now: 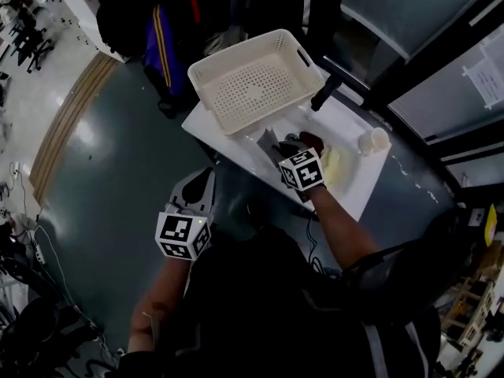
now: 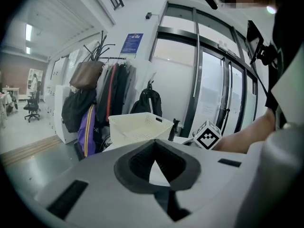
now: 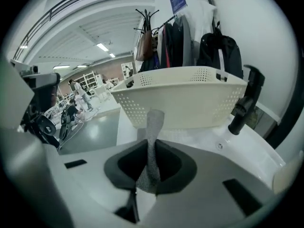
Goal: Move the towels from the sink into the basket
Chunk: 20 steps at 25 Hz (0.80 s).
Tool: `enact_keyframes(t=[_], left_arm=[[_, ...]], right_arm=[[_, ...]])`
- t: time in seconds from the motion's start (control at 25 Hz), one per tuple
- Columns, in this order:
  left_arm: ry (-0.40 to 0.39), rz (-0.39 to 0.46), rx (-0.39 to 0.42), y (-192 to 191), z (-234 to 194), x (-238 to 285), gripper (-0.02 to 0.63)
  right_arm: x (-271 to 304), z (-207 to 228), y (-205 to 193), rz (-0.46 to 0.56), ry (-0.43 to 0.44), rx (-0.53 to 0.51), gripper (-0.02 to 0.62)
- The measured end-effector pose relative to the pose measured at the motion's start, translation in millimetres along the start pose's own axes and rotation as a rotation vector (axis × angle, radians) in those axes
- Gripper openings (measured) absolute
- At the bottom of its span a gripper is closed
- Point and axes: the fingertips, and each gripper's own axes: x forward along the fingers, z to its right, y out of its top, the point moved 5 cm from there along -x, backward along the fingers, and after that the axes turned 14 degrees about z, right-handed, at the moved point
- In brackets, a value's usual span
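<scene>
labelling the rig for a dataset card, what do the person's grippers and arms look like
The left gripper and right gripper have pale grey shells, each with a dark-rimmed opening around black jaws and dark rectangular slots. Each carries a white cube with black square markers: left cube, right cube. The person wears a dark top; forearms bare.

In the head view, the basket (image 1: 256,81) sits on the table (image 1: 206,124) at the sink's (image 1: 353,181) ten o'clock. The faucet (image 1: 325,91) stands at the basket's three o'clock. A towel (image 1: 335,164) lies in the sink, with a cup (image 1: 376,140) at the towel's two o'clock.
</scene>
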Motion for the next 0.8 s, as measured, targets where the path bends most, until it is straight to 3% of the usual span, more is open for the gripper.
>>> enact_keyframes(t=[0.36, 0.8], left_arm=[[-0.032, 0.088, 0.002, 26, -19, -21, 0.006], [-0.035, 0.135, 0.004, 60, -41, -55, 0.006]], right_arm=[[-40, -39, 69, 0.178, -0.034, 0.059, 0.046], [-52, -78, 151, 0.281, -0.036, 0.0, 0.046]])
